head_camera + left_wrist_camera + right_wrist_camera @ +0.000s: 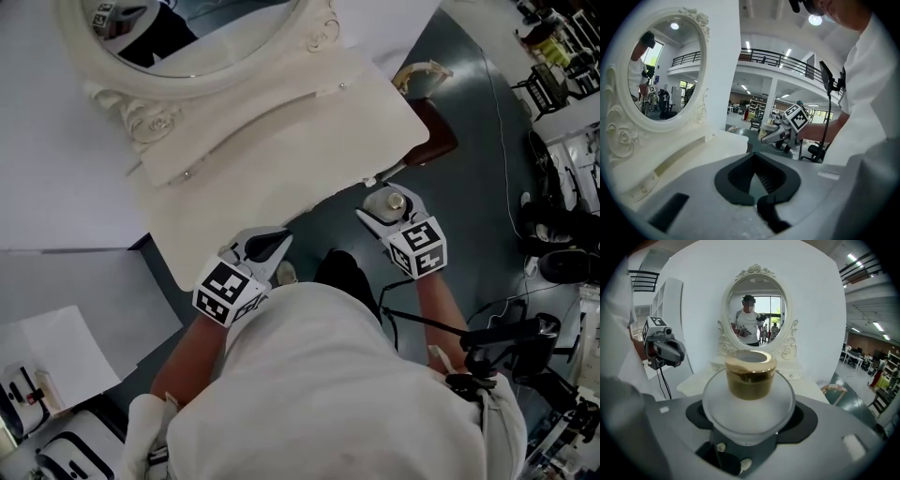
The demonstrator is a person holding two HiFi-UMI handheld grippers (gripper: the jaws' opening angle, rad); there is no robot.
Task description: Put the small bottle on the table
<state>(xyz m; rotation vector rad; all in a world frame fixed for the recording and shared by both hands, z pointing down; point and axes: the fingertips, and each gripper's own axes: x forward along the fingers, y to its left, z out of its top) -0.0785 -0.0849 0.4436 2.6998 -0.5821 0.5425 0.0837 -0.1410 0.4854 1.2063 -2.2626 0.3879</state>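
The small bottle (749,390) is frosted white with a gold cap, and my right gripper (750,414) is shut on its round body. In the head view the small bottle (389,200) and right gripper (386,210) hang over the dark floor, just off the front right corner of the white dressing table (281,141). My left gripper (272,246) hovers by the table's front edge. Its jaws are shut with nothing between them (757,159). The table top (693,380) lies ahead of the bottle, under the oval mirror (754,310).
The carved oval mirror (187,37) stands at the back of the table. A brown stool (436,141) sits beside the table's right end. Cables and dark shoes (553,230) lie on the floor to the right, and a tripod (506,337) stands close by.
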